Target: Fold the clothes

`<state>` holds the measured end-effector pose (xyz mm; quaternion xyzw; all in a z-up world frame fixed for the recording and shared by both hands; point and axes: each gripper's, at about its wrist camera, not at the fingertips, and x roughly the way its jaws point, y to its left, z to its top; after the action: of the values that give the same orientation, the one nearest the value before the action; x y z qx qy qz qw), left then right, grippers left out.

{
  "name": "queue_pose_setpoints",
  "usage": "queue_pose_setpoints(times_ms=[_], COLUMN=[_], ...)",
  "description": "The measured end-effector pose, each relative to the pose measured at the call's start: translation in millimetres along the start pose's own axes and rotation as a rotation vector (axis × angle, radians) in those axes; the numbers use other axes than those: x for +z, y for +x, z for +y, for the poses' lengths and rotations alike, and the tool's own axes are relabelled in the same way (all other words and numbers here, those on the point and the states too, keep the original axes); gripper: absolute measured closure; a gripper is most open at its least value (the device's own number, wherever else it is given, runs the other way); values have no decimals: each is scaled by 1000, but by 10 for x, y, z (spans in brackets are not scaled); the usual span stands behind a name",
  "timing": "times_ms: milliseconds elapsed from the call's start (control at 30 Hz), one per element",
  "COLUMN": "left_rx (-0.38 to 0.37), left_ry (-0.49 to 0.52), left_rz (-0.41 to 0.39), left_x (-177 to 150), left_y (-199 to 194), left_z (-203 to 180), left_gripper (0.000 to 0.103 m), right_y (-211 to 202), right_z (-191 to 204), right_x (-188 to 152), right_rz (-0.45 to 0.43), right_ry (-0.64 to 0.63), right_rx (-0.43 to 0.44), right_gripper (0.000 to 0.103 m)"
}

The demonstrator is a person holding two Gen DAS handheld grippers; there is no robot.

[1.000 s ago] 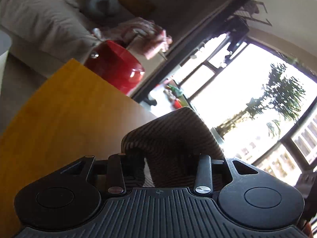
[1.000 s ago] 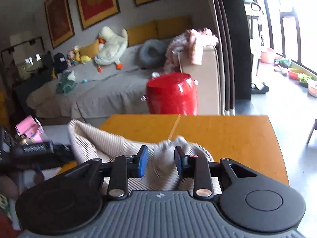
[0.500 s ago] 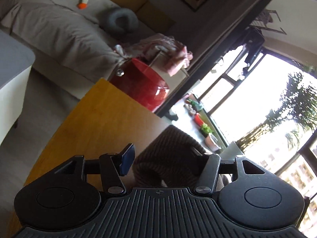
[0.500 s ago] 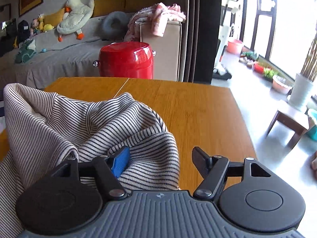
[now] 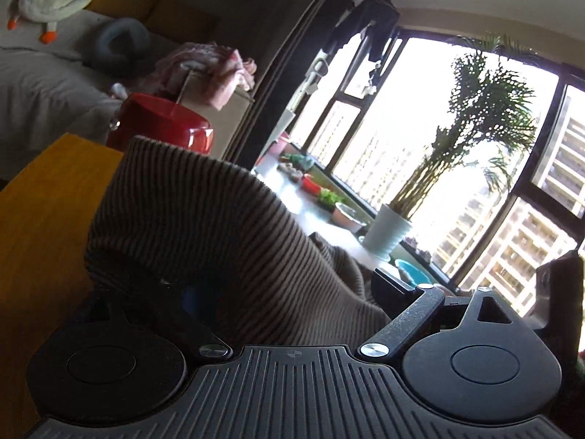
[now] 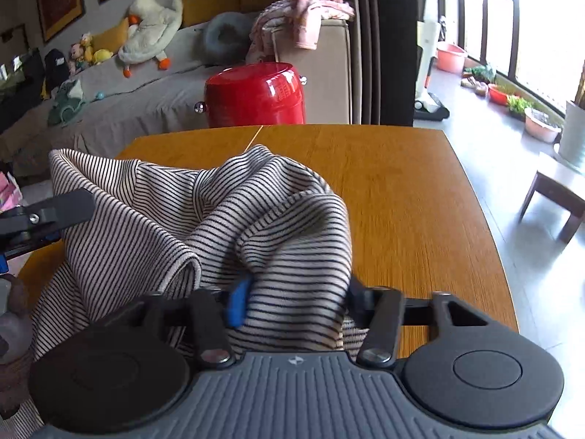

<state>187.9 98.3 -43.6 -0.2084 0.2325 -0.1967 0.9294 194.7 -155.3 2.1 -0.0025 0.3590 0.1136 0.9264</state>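
1. Two grippers work one garment: the right gripper (image 6: 292, 303) is closing its jaws, a bunched fold of the striped top (image 6: 226, 219) between its fingers and filling the gap at lower centre.
2. The left gripper (image 5: 285, 292) is opening, jaws wide; cloth drapes over its left finger, unpinched.
3. Soft, light, limp knit, likely to sag and slip; a hem or seam edge looks the best hold.
4. Count: one top, heaped on one wooden table (image 6: 402, 190); one red pot (image 6: 256, 95) behind, upper centre.
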Motion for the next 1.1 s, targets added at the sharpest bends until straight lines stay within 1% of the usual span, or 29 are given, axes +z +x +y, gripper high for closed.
queue_pose_setpoints(times_ms=[33, 67, 100, 167, 233, 367, 433, 500, 600, 633, 667, 733, 767, 800, 867, 900, 933, 967, 1000, 1067, 1100], left_rx=[16, 21, 25, 29, 27, 19, 13, 7, 0, -1, -2, -7, -10, -13, -16, -7, 9, 42, 75, 141, 172], left_ry=[-6, -24, -38, -47, -40, -26, -29, -38, -57, -65, -72, -80, -82, -87, -96, -101, -98, -73, -49, -3, 11], left_rz=[8, 9, 11, 14, 15, 23, 32, 40, 48, 53, 59, 67, 69, 74, 81, 79, 72, 54, 35, 1, -9], left_x=[-22, -14, -8, -5, -9, -26, -31, -39, -39, -37, -36, -35, -34, -27, -10, 16, 49, 103, 158, 271, 345], left_y=[26, 27, 27, 20, 13, 0, -4, -9, -12, -8, -1, 7, 7, 10, 14, 7, -4, -29, -54, -98, -105], left_z=[38, 71, 99, 124, 117, 96, 100, 119, 151, 163, 173, 187, 190, 197, 214, 229, 244, 258, 271, 305, 345], left_gripper=[9, 9, 8, 8, 6, 4, 4, 3, 1, 0, 0, 0, 0, 0, 0, 0, 0, 0, 0, 0, 0], right_y=[4, -6, -30, -64, -37, 226, 342, 421, 367, 275, 159, -46, -96, -85, 10, 95, 161, 221, 240, 200, 162], right_z=[10, 4, -4, -5, -26, -78, -157, -263, -317, -328, -346, -341, -329, -322, -326, -338, -348, -359, -368, -388, -404], right_x=[71, 153, 260, 472, 598, 516, 432, 367, 362, 377, 402, 452, 471, 476, 462, 441, 408, 371, 347, 338, 347], right_rz=[-15, -38, -78, -147, -163, -93, -69, -57, -91, -119, -159, -218, -230, -220, -175, -140, -120, -105, -104, -123, -134], right_ry=[-2, 6, 7, -15, -30, -77, -74, -53, -59, -35, -1, 15, 0, -25, -79, -108, -130, -150, -156, -137, -120], right_rx=[0, 0, -13, -63, -92, -182, -210, -226, -236, -211, -163, -121, -124, -145, -200, -230, -248, -262, -259, -221, -201], right_gripper=[79, 83, 91, 91, 92, 92, 92, 92, 91, 91, 91, 91, 91, 91, 91, 91, 88, 87, 86, 85, 81])
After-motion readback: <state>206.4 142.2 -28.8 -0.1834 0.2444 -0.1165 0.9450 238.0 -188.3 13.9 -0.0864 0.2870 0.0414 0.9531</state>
